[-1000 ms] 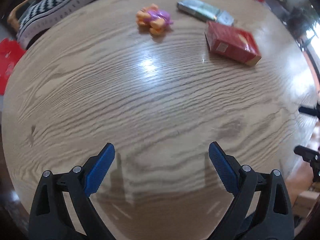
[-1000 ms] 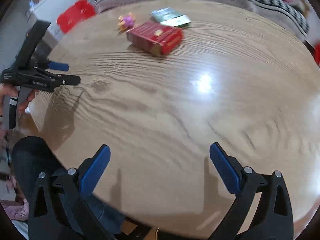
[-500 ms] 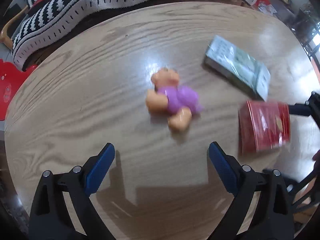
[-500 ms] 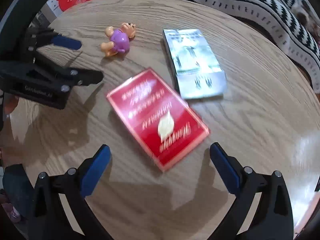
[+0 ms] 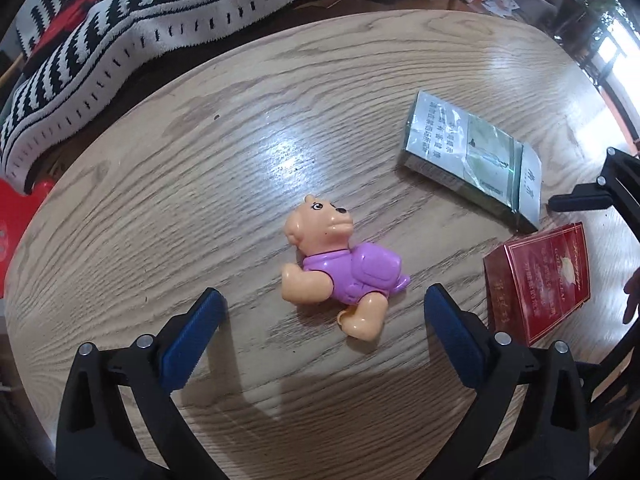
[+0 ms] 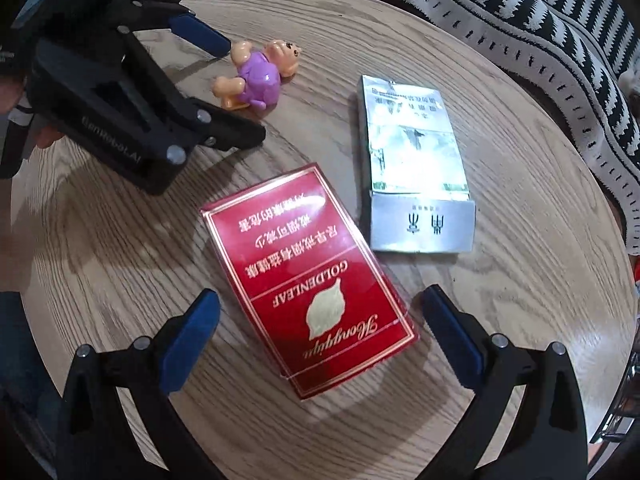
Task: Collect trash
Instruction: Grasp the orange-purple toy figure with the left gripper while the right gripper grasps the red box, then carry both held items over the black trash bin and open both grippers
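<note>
While both grippers hang over the round wooden table, this is how each thing lies:

Left gripper (image 5: 322,312): fingers spread wide apart, nothing between the blue pads (image 5: 191,340); the tips hang low over the wood, one either side of the toy's legs.
Left gripper from the right wrist view (image 6: 224,92): it comes in from the upper left, fingers apart, the toy just in front of its tips.
Right gripper (image 6: 320,328): fingers wide apart, holding nothing; the near end of the red pack lies between the tips.
Toy bear (image 5: 340,268): orange plastic figure in a purple shirt, lying on its side on the table, head pointing away from the left gripper.
Red cigarette pack (image 6: 308,280): flat on the table, gold leaf emblem and gold border face up, set at a slant; just beside the silver pack, whether the two touch I cannot tell.
Silver-green cigarette pack (image 6: 414,168): flat on the table, beyond and to the right of the red one, its wrapper crinkled and glossy.
Table (image 5: 160,184): pale wood grain with a bright glare patch near the middle.
Striped blanket (image 5: 120,32): black and white, draped along the far edge of the table.
</note>
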